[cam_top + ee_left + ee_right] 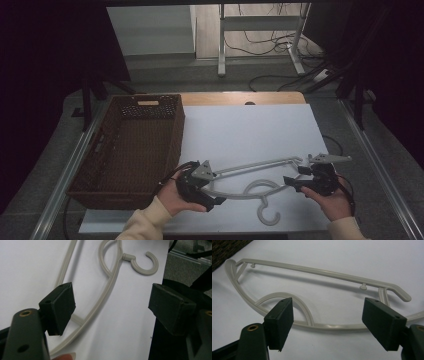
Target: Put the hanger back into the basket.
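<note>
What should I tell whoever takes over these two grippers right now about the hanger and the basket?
Left gripper: open, holding nothing, at the hanger's left end, next to the basket.
Right gripper: open, holding nothing, at the hanger's right end.
Hanger: lies flat on the white table, hook towards the person, between the two grippers.
Basket: brown wicker, on the table's left, no hanger in it.
Done: both grippers brought up to the hanger.
Left: probably grasp and lift the hanger, perhaps into the basket.

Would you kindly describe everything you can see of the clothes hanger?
The clothes hanger is pale grey, apparently plastic, with a straight bar, curved shoulders, an inner loop and a round hook. It lies flat on the white table, hook toward the person, right of the basket. Both open grippers flank its ends; contact is unclear.
</note>
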The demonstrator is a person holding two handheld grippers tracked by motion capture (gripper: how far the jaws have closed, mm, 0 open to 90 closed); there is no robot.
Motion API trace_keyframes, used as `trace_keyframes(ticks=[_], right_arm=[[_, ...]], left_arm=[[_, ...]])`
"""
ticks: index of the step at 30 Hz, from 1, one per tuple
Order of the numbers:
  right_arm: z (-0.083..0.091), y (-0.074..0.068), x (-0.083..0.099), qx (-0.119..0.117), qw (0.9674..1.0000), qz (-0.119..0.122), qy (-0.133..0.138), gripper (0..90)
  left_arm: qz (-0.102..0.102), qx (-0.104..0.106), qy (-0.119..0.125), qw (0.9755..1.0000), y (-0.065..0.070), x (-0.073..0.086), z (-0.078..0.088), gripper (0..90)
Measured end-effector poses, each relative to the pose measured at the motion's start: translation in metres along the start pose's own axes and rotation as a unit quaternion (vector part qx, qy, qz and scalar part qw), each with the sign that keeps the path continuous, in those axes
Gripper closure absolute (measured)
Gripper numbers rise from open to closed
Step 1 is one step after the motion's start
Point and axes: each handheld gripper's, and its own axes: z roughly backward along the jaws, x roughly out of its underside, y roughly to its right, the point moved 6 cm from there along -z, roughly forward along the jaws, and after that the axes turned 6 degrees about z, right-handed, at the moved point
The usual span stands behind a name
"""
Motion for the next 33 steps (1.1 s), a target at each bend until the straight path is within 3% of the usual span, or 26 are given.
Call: trace_keyframes(ticks=[12, 27, 33], right_arm=[[-0.002, 0.0, 0.001, -0.002, 1.0, 0.001, -0.004, 25.3], [-0.002, 0.0, 0.001, -0.001, 1.0, 0.001, -0.008, 25.3], [-0.003, 0.0, 0.002, -0.001, 1.0, 0.003, -0.009, 25.3]], left_arm=[[-0.008, 0.024, -0.029, 0.9993, 0.002, -0.012, -0.037, 23.2], [-0.01, 0.044, -0.061, 0.9971, -0.006, -0.009, -0.075, 31.2], [-0.014, 0.04, -0.072, 0.9965, -0.009, -0.008, -0.088, 34.9]])
